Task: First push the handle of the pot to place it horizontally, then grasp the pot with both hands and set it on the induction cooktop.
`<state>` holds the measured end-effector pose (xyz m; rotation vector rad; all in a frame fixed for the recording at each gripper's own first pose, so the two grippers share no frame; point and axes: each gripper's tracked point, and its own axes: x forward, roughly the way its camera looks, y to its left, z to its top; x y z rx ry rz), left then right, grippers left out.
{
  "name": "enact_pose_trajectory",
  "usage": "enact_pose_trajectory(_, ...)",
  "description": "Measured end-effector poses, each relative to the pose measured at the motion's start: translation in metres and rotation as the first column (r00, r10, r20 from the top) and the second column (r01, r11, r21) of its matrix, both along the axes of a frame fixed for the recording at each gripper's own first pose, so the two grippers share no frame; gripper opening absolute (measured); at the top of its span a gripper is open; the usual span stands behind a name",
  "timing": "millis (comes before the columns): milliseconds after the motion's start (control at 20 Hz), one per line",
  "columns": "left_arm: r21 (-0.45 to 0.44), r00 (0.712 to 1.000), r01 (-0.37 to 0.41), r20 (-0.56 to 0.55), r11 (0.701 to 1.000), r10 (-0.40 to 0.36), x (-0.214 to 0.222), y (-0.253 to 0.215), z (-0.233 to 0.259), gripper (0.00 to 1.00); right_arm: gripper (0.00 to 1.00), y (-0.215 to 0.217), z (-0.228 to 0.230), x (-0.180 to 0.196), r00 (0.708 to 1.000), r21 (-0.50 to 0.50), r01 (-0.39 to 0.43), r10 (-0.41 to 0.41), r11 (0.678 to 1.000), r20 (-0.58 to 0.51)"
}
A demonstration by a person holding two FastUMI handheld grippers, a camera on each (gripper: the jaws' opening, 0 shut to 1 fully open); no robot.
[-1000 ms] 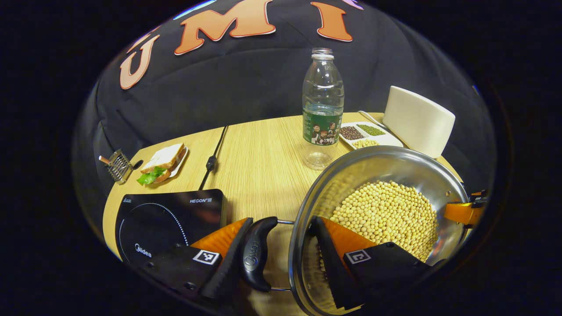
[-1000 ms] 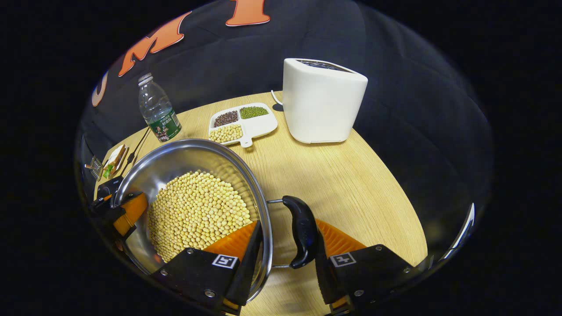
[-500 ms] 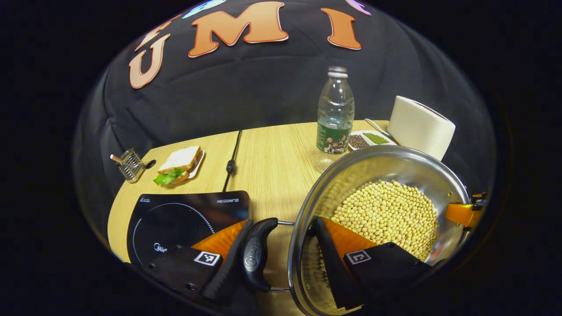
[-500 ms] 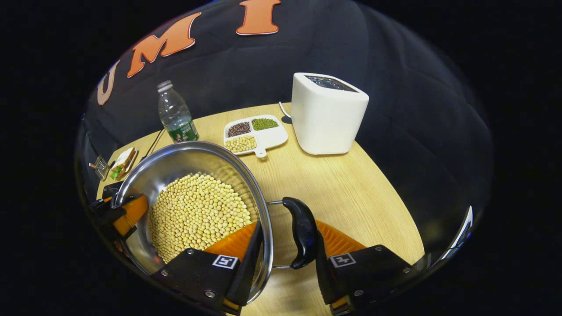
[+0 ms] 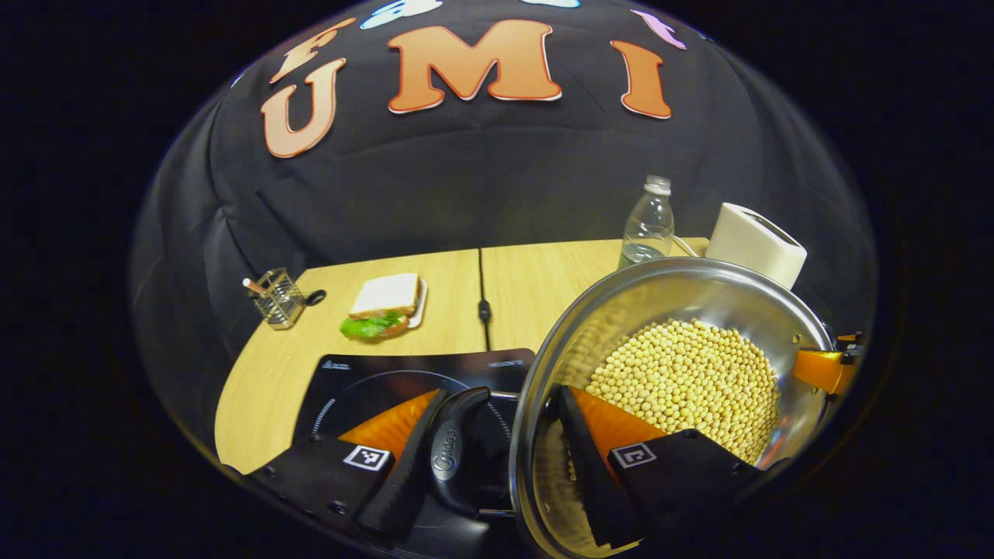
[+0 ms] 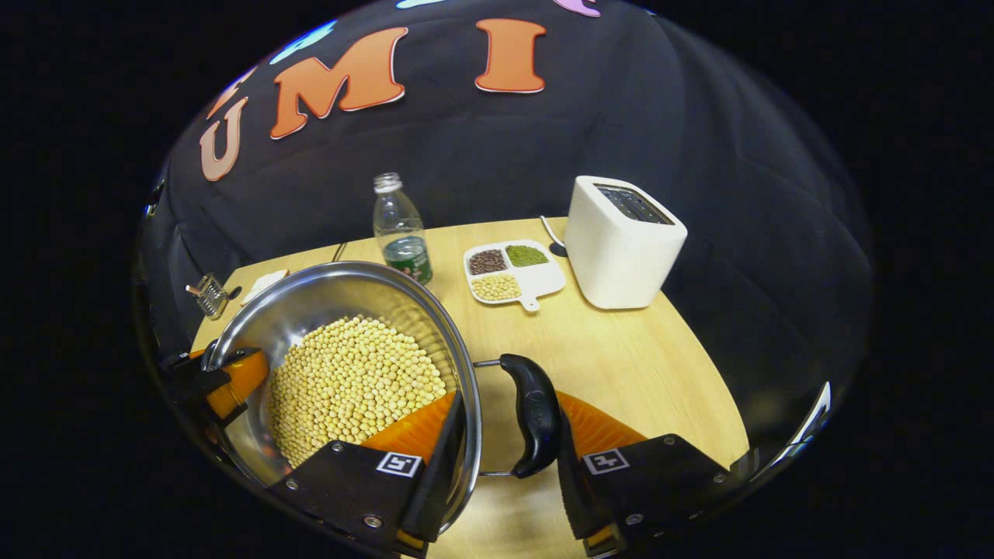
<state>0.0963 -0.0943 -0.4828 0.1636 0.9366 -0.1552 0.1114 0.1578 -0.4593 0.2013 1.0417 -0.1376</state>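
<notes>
A steel pot [image 5: 675,289] holding soybeans [image 5: 687,380] hangs above the wooden table, carried by both grippers. My left gripper [image 5: 501,397] is shut on the pot at its left side, one finger outside the black handle [image 5: 449,454] and the other inside the wall. On the opposite side my right gripper [image 6: 509,411] is shut the same way around the pot's [image 6: 334,291] other handle [image 6: 532,411]. The black induction cooktop [image 5: 365,380] lies below the left handle and the pot's left edge. The far gripper [image 5: 823,369] shows across the rim.
A water bottle [image 6: 400,229], a divided dish of beans [image 6: 512,272] and a white toaster [image 6: 625,241] stand at the back right. A sandwich on a plate [image 5: 384,304], a wire holder [image 5: 278,299] and a black cable [image 5: 483,303] lie behind the cooktop.
Both grippers have carried the pot up and to the left. The cooktop has come from the left to beneath the left handle; the bottle and toaster look farther off.
</notes>
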Motion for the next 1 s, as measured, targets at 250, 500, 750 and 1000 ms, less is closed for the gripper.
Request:
enact_pose_trajectory(250, 0.021, 0.998, -0.054, 0.030, 0.998, 0.053, 0.002, 0.054, 0.025, 0.85, 0.61, 0.050, 0.023, 0.016, 0.997, -0.006, -0.057, 0.057, 0.998, 0.044)
enact_pose_trajectory(500, 0.039, 0.992, -0.118, 0.057, 0.992, 0.116, 0.001, 0.102, 0.058, 0.88, 0.61, 0.096, 0.031, 0.033, 0.991, 0.010, -0.112, 0.111, 0.994, 0.071)
enact_pose_trajectory(750, 0.065, 0.982, -0.177, 0.078, 0.982, 0.172, -0.005, 0.144, 0.084, 0.88, 0.61, 0.141, 0.008, 0.055, 0.983, 0.028, -0.158, 0.155, 0.987, 0.095)
enact_pose_trajectory(1000, 0.081, 0.976, -0.206, 0.087, 0.975, 0.199, 0.000, 0.188, 0.095, 0.88, 0.61, 0.160, -0.027, 0.081, 0.979, 0.042, -0.182, 0.176, 0.982, 0.106)
